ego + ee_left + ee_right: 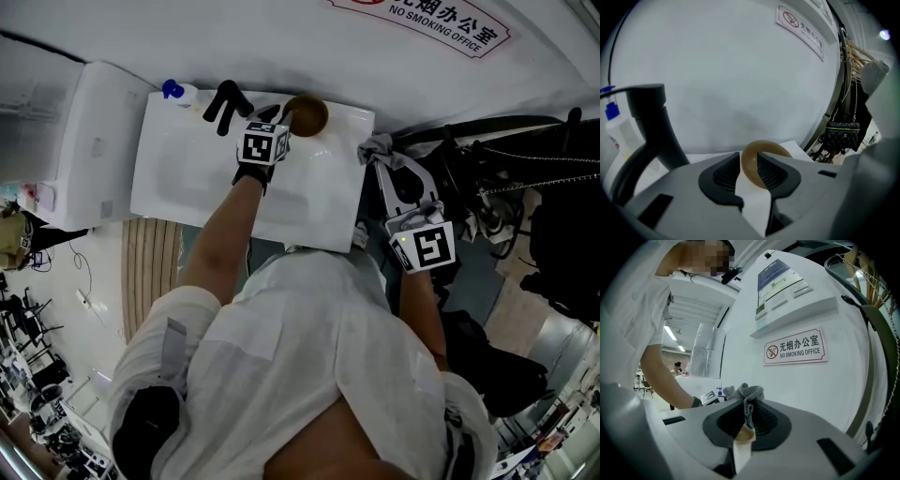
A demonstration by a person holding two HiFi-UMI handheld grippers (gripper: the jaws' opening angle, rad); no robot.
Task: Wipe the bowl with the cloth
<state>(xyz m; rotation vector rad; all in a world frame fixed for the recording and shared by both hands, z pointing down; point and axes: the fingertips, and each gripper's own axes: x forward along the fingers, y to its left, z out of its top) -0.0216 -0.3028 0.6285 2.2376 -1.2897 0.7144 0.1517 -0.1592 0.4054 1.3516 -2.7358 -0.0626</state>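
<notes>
The small, round, tan-brown bowl (307, 114), smooth with a thick rounded rim, sits at the back edge of the glossy white rectangular sink (187, 183), near the matte black tap (225, 101); the left gripper (749, 171) has let go, its ribbed black pads standing apart on either side of the rim; the right gripper (745, 420), off to the sink's side, is clenched on the crumpled grey knitted cloth (745, 392).
</notes>
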